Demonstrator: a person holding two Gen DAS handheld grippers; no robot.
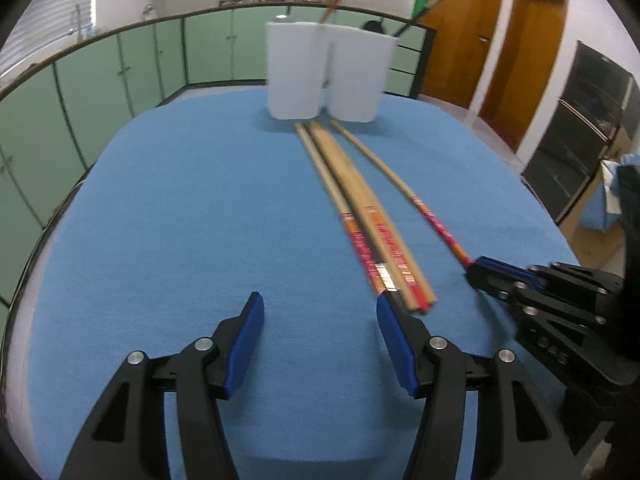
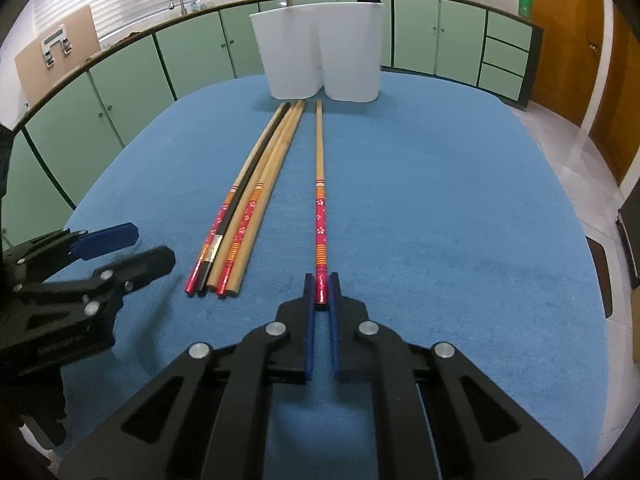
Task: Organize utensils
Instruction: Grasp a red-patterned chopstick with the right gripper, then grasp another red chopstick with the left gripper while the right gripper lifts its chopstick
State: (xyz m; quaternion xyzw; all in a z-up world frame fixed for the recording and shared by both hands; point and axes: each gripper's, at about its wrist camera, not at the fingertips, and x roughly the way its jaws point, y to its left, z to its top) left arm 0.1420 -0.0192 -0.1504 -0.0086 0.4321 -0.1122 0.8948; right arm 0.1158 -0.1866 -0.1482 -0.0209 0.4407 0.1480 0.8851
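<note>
Left gripper point(image 1: 320, 312): fingers spread wide, holding nothing, hovering over the blue cloth point(image 1: 180, 208). Bundle of chopsticks point(image 2: 240, 216): lies just off its right fingertip, ends toward the holder, probably lined up for easy picking. Single chopstick point(image 2: 320, 216): set apart, red end pinched between the right gripper point(image 2: 322, 292) fingertips, seemingly so it tips into place tip-first. White two-compartment holder point(image 2: 320, 56): ahead of both fingertips, already housing utensils.
</note>
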